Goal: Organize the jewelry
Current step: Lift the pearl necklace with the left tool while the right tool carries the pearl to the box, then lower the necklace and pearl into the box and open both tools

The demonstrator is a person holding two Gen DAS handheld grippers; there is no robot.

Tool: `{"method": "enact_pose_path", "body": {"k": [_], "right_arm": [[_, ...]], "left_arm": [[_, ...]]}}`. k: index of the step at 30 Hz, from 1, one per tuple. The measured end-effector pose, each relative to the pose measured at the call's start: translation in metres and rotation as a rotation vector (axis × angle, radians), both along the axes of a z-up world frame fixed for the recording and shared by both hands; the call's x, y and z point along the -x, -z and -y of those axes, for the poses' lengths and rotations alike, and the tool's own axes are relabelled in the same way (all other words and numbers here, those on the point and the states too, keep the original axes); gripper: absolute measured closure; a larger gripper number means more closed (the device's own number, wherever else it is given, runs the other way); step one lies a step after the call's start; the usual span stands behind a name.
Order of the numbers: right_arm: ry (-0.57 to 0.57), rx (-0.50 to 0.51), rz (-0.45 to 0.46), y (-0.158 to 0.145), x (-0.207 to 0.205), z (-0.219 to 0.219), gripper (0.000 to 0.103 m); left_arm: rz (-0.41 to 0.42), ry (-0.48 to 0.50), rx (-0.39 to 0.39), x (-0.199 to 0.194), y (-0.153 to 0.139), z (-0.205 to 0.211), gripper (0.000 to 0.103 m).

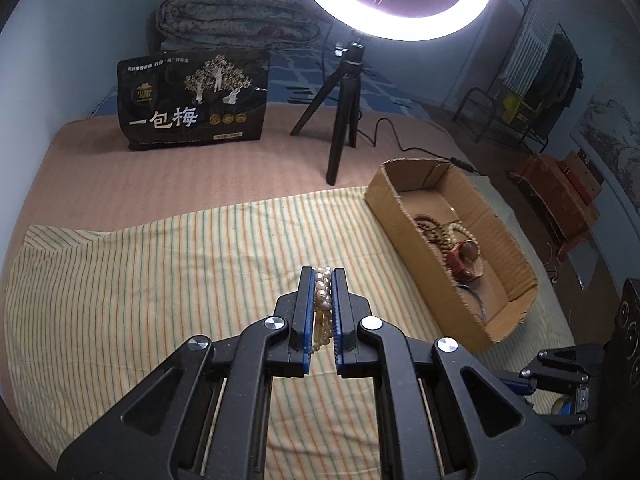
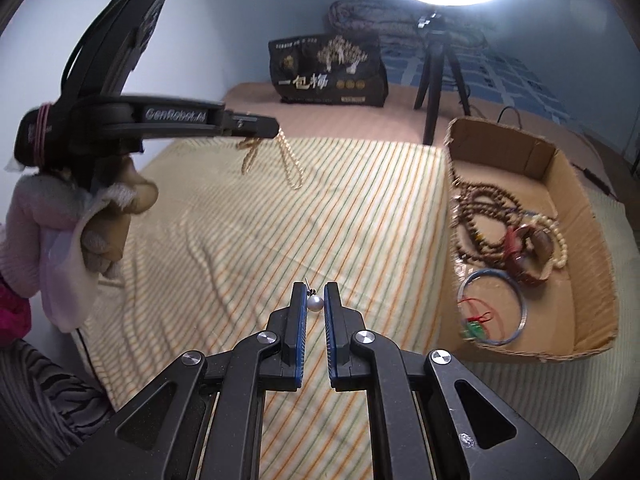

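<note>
Left gripper (image 1: 323, 276): sitting closest to the lens in the left wrist view, its blue-lined fingers (image 1: 306, 304) are pressing in on a bunch of pale bead strands (image 1: 323, 300); from the right wrist view those strands (image 2: 290, 164) are dangling off its tip, clear of the cloth.
Right gripper (image 2: 315, 290): its fingers are standing only narrowly apart with a pearl earring (image 2: 315, 303) sitting between them; the pearl is looking pinched, the thin post sticking out past the tips, low over the cloth.
Bed: a tan sheet (image 1: 180, 176) is lying underneath everything, with a rolled quilt (image 1: 236, 20) resting at the far end by the wall.
Striped cloth (image 1: 160, 264): spreading over the near part of the sheet, green and orange lines, rippling in places.
Ring light (image 1: 394, 4): glowing overhead on a small black tripod (image 1: 340, 120) standing on the tan sheet behind the cloth.
Snack bag (image 1: 194, 100): black, with gold trees and white Chinese lettering, standing upright left of the tripod.
Cardboard box (image 2: 568, 184): open-topped, lying along the right edge of the striped cloth.
Box contents: a long brown bead strand (image 2: 480, 216) is coiling at the far side, a cream bead strand (image 2: 558, 240) is curving beside a reddish-brown watch (image 2: 528, 252), and a thin blue-edged bangle (image 2: 492, 308) with a red thread and green tag is lying nearest the front wall.
Person's left hand (image 2: 120, 208): wrapped around the left gripper's handle, sleeve in pale pink.
</note>
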State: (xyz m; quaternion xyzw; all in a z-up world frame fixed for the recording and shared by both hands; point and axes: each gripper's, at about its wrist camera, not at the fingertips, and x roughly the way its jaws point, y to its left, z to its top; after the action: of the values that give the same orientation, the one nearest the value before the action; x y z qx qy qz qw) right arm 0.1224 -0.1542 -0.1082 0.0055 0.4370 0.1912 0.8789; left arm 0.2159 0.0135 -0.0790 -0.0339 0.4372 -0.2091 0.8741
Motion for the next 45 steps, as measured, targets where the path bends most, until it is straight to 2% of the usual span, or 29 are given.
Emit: {"method": "enact_pose_path", "body": {"k": [13, 26, 33, 45], "right_arm": [[0.109, -0.012, 0.080, -0.038, -0.002, 0.065, 0.096], [0.205, -0.015, 0.096, -0.063, -0.033, 0.124, 0.096], [0.217, 0.016, 0.089, -0.063, -0.055, 0.141, 0.096], [0.238, 0.052, 0.045, -0.045, -0.096, 0.159, 0.096]], "left_arm": [[0.029, 0.068, 0.072, 0.019, -0.032, 0.045, 0.097], [0.072, 0.153, 0.091, 0.029, -0.044, 0.104, 0.097], [0.083, 0.180, 0.092, 0.030, -0.042, 0.126, 0.097], [0.079, 0.220, 0.063, 0.026, -0.027, 0.156, 0.097]]}}
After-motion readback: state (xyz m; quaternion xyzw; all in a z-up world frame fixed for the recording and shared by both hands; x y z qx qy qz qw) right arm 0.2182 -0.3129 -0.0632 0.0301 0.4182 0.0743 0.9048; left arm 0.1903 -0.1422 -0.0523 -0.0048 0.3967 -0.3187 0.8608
